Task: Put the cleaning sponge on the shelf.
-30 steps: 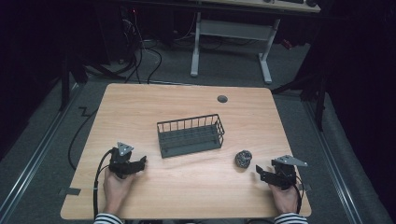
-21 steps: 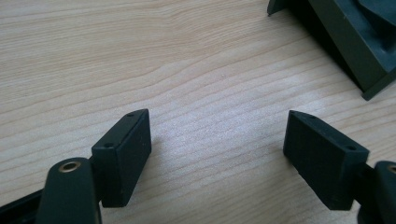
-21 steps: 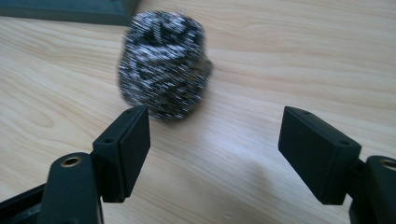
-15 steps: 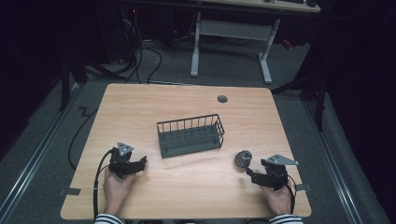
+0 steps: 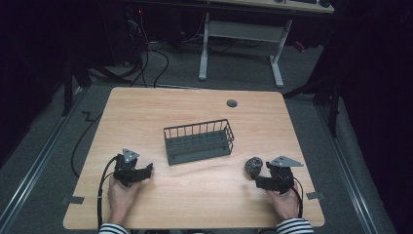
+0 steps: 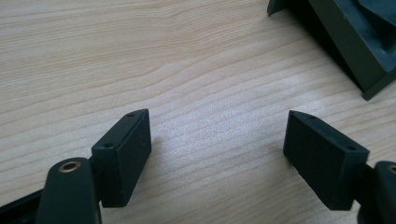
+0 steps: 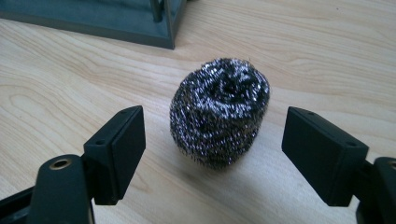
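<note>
A steel-wool scourer (image 7: 219, 109) stands on the wooden table (image 5: 195, 195), at the right in the high view (image 5: 253, 165). My right gripper (image 7: 213, 114) is open; its jaws have just been opening, and the scourer sits just ahead of them with gaps on both sides. From above, the right gripper (image 5: 260, 181) lies beside the scourer, pointing left. A dark wire basket (image 5: 197, 127) stands mid-table, and its corner appears in both gripper views (image 6: 355, 42) (image 7: 116, 18). My left gripper (image 5: 147, 169) rests at the front left, open over bare wood (image 6: 217, 116).
A round grommet hole (image 5: 232, 103) lies near the table's far edge. Beyond the table stands a white desk frame (image 5: 272, 53), with cables (image 5: 146, 63) on the dark floor. Each gripper trails a cable over the table's front edge.
My right hand has moved left, bringing its gripper up to the scourer. The left hand, the basket and the scourer have stayed where they were.
</note>
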`<state>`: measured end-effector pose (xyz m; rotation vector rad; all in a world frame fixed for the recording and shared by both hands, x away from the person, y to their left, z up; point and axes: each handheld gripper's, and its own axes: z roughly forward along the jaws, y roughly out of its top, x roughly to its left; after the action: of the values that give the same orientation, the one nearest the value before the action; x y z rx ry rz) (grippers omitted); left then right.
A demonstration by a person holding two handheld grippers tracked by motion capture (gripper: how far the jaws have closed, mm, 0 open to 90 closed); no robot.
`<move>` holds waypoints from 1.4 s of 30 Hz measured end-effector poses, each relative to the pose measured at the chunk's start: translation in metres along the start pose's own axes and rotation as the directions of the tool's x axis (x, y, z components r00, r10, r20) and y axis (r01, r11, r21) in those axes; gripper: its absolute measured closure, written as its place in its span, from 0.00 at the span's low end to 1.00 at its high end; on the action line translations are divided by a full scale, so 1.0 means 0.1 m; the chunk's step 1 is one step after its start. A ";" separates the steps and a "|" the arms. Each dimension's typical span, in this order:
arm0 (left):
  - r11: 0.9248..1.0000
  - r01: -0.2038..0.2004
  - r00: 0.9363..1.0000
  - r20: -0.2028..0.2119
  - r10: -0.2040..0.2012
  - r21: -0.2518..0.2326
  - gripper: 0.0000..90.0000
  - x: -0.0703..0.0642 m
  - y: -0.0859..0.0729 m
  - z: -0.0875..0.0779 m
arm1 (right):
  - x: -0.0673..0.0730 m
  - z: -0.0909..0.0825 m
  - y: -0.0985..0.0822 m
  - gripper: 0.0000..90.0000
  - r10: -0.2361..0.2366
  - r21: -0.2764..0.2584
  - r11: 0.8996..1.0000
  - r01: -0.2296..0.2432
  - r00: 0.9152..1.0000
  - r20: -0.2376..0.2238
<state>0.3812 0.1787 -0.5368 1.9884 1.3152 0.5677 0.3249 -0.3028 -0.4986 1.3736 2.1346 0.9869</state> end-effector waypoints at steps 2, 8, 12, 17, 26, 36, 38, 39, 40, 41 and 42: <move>1.000 0.000 1.000 0.000 0.000 0.000 0.26 0.00 0.00 0.00 | 0.02 0.03 0.04 0.24 -0.005 0.001 1.000 0.005 1.000 -0.005; 1.000 0.000 1.000 0.000 0.000 0.000 0.26 0.00 0.00 0.00 | 0.02 0.12 0.07 0.24 -0.002 0.016 1.000 0.002 1.000 -0.003; 1.000 0.000 1.000 0.000 0.000 0.000 0.26 0.00 0.00 0.00 | 0.01 0.19 0.07 0.24 0.016 0.033 0.999 -0.016 1.000 -0.002; 1.000 0.000 1.000 0.000 0.000 0.000 0.26 0.00 0.00 0.00 | -0.01 0.28 0.06 0.25 0.020 0.061 0.998 -0.020 1.000 0.005; 1.000 0.001 1.000 0.001 -0.001 -0.002 0.26 0.00 0.00 0.00 | -0.02 0.32 0.06 0.37 0.016 0.071 0.997 -0.014 1.000 -0.026; 1.000 0.001 1.000 0.000 -0.001 -0.002 0.26 0.00 0.00 0.00 | -0.01 0.30 0.06 0.40 0.020 0.067 0.998 -0.017 0.998 -0.055; 1.000 0.002 1.000 0.000 -0.002 -0.002 0.26 0.00 0.00 0.00 | -0.01 0.30 0.06 0.40 0.020 0.066 0.998 -0.017 0.998 -0.057; 1.000 0.002 1.000 0.000 -0.002 -0.002 0.26 0.00 0.00 0.00 | -0.01 0.30 0.06 0.40 0.019 0.065 0.998 -0.015 0.998 -0.057; 1.000 0.002 1.000 0.001 -0.002 -0.002 0.26 0.00 0.00 0.00 | -0.01 0.29 0.06 0.41 0.021 0.059 0.998 -0.018 0.998 -0.059; 1.000 0.002 1.000 0.001 -0.002 -0.002 0.26 0.00 0.00 0.00 | -0.01 0.29 0.06 0.41 0.021 0.059 0.998 -0.018 0.998 -0.059; 1.000 0.002 1.000 0.000 -0.002 -0.002 0.26 0.00 0.00 0.00 | -0.01 0.28 0.06 0.41 0.019 0.054 0.998 -0.015 0.998 -0.062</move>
<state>0.3811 0.1782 -0.5369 1.9855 1.3156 0.5675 0.3479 -0.2923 -0.5128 1.4056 2.2133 0.9979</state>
